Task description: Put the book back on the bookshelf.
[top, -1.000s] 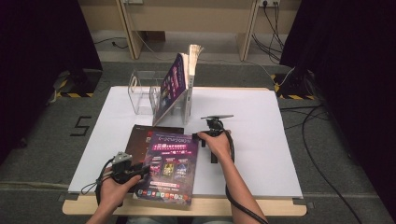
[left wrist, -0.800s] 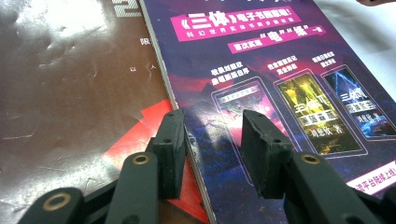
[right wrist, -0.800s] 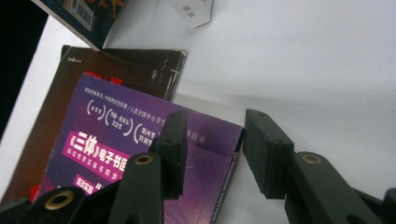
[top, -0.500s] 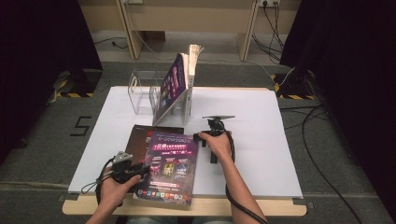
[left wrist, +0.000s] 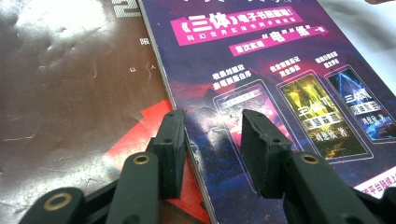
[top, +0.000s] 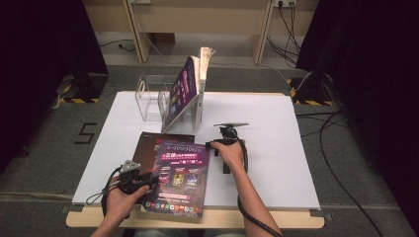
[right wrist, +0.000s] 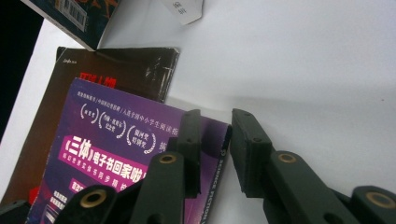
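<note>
purple magazine (top: 180,177): flat on bench (top: 276,128), overlapping dark book (top: 153,148) | left claw (left wrist: 212,140): spread astride its left edge | right claw (right wrist: 215,149): jaws just closing, astride its spine corner; no pinch visible

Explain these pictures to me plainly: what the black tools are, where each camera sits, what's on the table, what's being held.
A person holds a two-jaw gripper in each hand. The high view looks down on the white table; the other two cameras ride on the grippers. The left gripper straddles the near edge of the purple magazine, which lies on a dark book. The right gripper, its jaws just closing, straddles the magazine's far corner; a gap remains, so nothing is gripped yet. Behind stand a clear rack and leaning books.
</note>
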